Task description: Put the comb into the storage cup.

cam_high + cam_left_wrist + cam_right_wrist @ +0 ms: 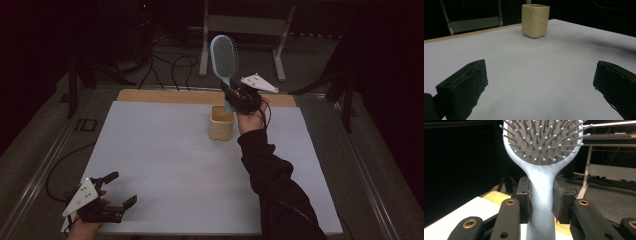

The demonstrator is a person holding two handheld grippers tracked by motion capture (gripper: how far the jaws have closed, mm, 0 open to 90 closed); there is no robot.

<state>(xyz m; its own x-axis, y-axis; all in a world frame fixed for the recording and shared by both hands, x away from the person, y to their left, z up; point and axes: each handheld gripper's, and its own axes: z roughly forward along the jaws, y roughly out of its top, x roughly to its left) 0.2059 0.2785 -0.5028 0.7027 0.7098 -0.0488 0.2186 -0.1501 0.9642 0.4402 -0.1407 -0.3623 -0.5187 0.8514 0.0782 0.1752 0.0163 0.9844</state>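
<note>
At the near left corner of the desk [165, 165] our left gripper [121, 189] rests low over the white sheet, its jaws spread wide with nothing between them; its own view looks across bare white surface between the two black pads. From there the sheet runs pale and unmarked toward the far edge, where a strip of bare wood [165, 96] shows beyond it. Near the middle of that far edge stands a cream, square-sided cup [221, 123], open at the top, upright on the sheet. Just above and beside it our right gripper [231, 94] is raised off the surface and clenched on the handle of a light blue hairbrush [224, 56]; in the right gripper view the pads press the neck of the handle from both sides, and the bristled head stands upright above them. The lower end of the handle hangs over the cup's mouth; we cannot tell whether it touches. Beyond the desk the room is dark, with black cables [170, 65] on a grey floor and a pale metal stand [245, 30].
</note>
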